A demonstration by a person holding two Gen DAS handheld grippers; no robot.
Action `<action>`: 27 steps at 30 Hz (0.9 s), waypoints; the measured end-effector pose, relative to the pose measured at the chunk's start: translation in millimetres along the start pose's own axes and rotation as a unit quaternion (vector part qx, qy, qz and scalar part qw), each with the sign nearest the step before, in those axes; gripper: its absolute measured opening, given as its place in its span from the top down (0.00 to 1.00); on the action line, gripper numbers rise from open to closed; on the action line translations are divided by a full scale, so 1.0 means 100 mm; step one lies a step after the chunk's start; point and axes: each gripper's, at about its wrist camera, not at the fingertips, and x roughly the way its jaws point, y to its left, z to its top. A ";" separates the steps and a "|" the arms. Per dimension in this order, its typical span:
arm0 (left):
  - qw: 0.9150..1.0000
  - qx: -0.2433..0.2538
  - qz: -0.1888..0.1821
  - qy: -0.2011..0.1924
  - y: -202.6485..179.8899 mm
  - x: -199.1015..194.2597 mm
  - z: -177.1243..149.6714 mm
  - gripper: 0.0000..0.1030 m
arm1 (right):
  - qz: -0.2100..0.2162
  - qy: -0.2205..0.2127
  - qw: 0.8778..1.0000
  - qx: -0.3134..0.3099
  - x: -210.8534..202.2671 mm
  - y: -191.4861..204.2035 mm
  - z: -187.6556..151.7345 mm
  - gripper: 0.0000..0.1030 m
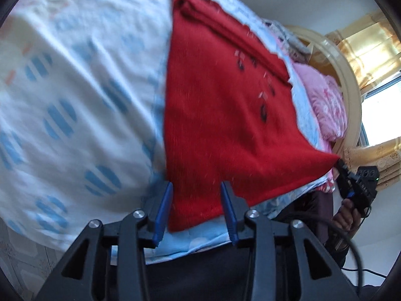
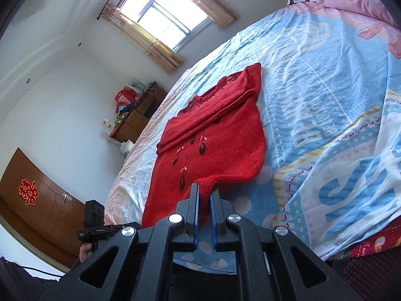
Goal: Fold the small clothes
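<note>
Right tool point(image 2: 205, 195) pinched the red sweater point(image 2: 213, 135) hem at 6 o'clock for folding (left tool point(image 1: 196, 193) gaped, empty).

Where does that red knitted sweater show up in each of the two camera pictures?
Left wrist view: the red sweater fills the middle, running from top centre down between the open left gripper.
Right wrist view: it lies centre-left on the bedsheet, its near hem pinched in the right gripper.
Shared landmark: the curtained window, at the right edge in the left view.
</note>
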 end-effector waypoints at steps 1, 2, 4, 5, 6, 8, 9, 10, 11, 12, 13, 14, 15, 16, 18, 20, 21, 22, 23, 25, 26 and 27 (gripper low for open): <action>1.000 -0.002 0.000 0.006 0.01 0.04 -0.02 0.61 | -0.002 0.002 1.000 -0.003 0.01 0.01 -0.01 0.94; 1.000 -0.001 0.001 0.009 0.01 0.06 -0.04 0.61 | -0.001 0.003 1.000 -0.003 0.02 0.00 -0.01 0.94; 1.000 0.014 0.014 0.006 -0.02 0.08 -0.07 0.66 | 0.002 0.005 1.000 -0.002 0.03 -0.01 -0.02 0.94; 1.000 0.023 0.020 0.003 -0.03 0.08 -0.07 0.86 | 0.001 0.006 1.000 -0.002 0.04 -0.01 -0.02 0.94; 0.999 0.031 0.024 0.004 -0.03 0.08 -0.07 0.91 | 0.002 0.007 1.000 -0.001 0.04 -0.02 -0.02 0.94; 0.999 0.027 0.033 0.006 0.00 0.08 -0.08 0.85 | 0.001 0.007 1.000 0.000 0.04 -0.03 -0.02 0.94; 0.999 0.022 0.038 0.008 0.02 0.07 -0.07 0.82 | 0.000 0.008 1.000 0.000 0.04 -0.03 -0.02 0.94; 0.999 0.019 0.039 0.006 0.03 0.05 -0.07 0.81 | -0.002 0.008 1.000 0.000 0.04 -0.03 -0.02 0.94; 0.999 0.018 0.043 0.001 0.04 0.01 -0.07 0.77 | -0.002 0.008 1.000 0.001 0.04 -0.04 -0.02 0.94; 0.999 0.020 0.046 -0.001 0.04 -0.01 -0.07 0.71 | -0.002 0.008 1.000 0.001 0.03 -0.04 -0.03 0.94; 0.999 0.023 0.047 -0.003 0.03 -0.02 -0.07 0.58 | -0.002 0.008 1.000 0.000 0.03 -0.04 -0.03 0.94; 0.999 0.023 0.044 -0.006 0.03 -0.03 -0.07 0.55 | -0.002 0.008 1.000 0.000 0.03 -0.04 -0.03 0.94; 0.999 0.023 0.043 -0.005 0.05 -0.02 -0.07 0.55 | -0.002 0.009 1.000 0.001 0.03 -0.05 -0.04 0.94; 0.999 0.023 0.046 -0.001 0.06 0.01 -0.07 0.55 | -0.002 0.011 1.000 0.001 0.04 -0.05 -0.04 0.94; 0.999 0.017 0.041 0.012 0.10 0.09 -0.08 0.56 | -0.003 0.012 1.000 0.000 0.05 -0.05 -0.05 0.94; 0.999 0.033 0.037 0.011 0.09 0.09 -0.12 0.90 | -0.003 0.012 1.000 -0.002 0.04 -0.04 -0.06 0.94; 0.998 0.050 0.027 0.015 0.04 0.09 -0.14 0.92 | -0.004 0.011 1.000 -0.002 0.03 -0.04 -0.05 0.94; 0.998 0.063 0.026 0.006 -0.04 0.05 -0.15 0.92 | -0.004 0.010 1.000 -0.002 0.03 -0.04 -0.05 0.94; 0.997 0.075 0.030 -0.005 -0.10 0.01 -0.15 0.93 | -0.004 0.009 1.000 -0.002 0.03 -0.04 -0.05 0.94; 0.993 0.106 0.030 -0.033 -0.25 -0.12 -0.15 0.93 | -0.002 0.005 1.000 -0.002 0.01 -0.03 -0.04 0.94; 0.992 0.111 0.027 -0.047 -0.31 -0.21 -0.13 0.93 | -0.002 0.002 1.000 -0.004 0.00 -0.03 -0.03 0.94; 0.992 0.109 0.016 -0.060 -0.33 -0.31 -0.09 0.93 | -0.002 0.000 1.000 -0.004 -0.01 -0.02 -0.02 0.94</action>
